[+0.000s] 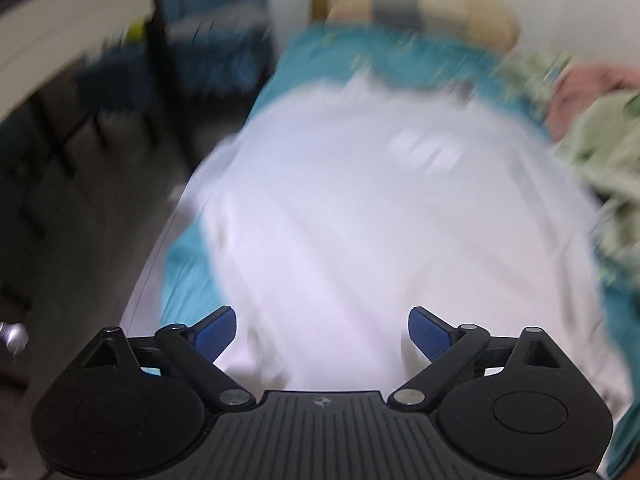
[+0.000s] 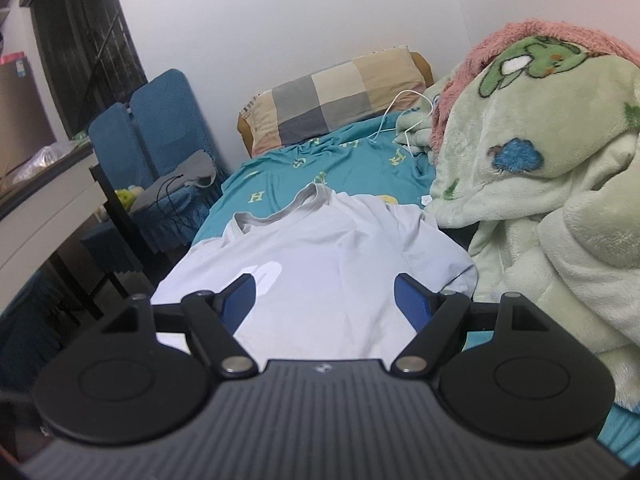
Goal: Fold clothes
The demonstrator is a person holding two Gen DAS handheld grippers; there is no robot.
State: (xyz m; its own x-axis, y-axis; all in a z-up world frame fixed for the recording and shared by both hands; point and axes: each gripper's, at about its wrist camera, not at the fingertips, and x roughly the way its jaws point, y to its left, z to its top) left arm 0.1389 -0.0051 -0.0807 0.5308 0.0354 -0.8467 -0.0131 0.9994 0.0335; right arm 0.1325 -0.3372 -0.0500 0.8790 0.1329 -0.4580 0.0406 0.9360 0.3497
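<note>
Both grippers, left gripper (image 1: 322, 334) and right gripper (image 2: 324, 300), jaws wide and empty over flat white T-shirt (image 2: 320, 248); between folds, next grab an edge.

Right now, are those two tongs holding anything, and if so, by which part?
Nothing is held. The left tongs and the right tongs both stand open above the white T-shirt spread on the bed, with no cloth pinched between their blue pads.

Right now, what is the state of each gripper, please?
Left gripper: jaws open, holding nothing, above the white T-shirt.
Right gripper: jaws open, holding nothing.
</note>
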